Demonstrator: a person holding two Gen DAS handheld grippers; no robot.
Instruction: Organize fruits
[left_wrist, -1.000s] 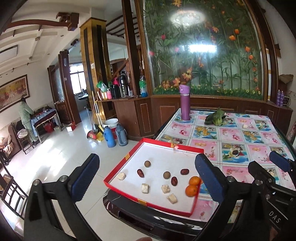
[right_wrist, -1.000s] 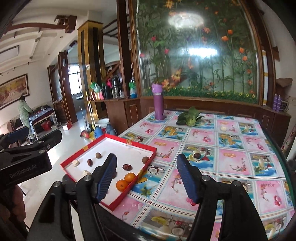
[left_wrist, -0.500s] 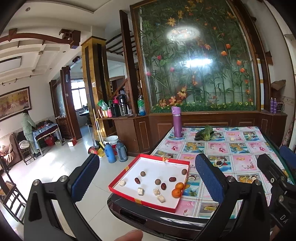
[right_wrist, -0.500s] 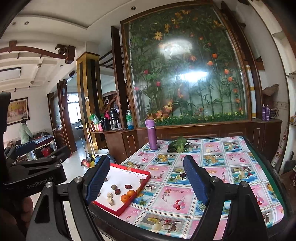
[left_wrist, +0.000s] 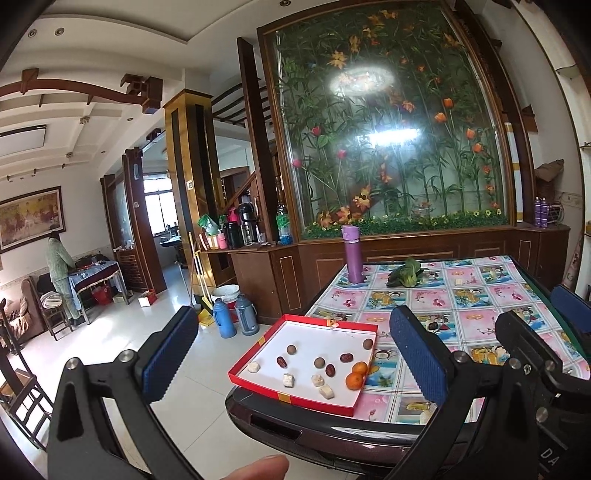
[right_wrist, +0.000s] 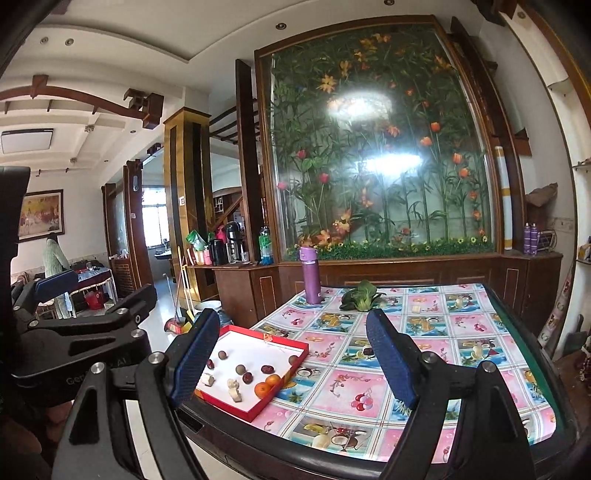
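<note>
Judging from how things lie, the sorting has hardly been begun: every fruit is seen loose inside the red tray, which sits at the near left corner of the table and overhangs its near edge slightly. Two oranges are found touching each other against the tray's right wall, toward its near corner. Dark red dates and round brown fruits are scattered singly across the middle, one brown fruit resting by the right wall, and pale chunks are strung along the near side. Apart from the oranges, no kind has been gathered; grouping is judged to remain for nearly all pieces. The left gripper is held wide apart before the table's near edge, nothing between its fingers and nothing touched. The right gripper is likewise spread fully, empty, held back from the table's near edge, well apart from the fruit.
</note>
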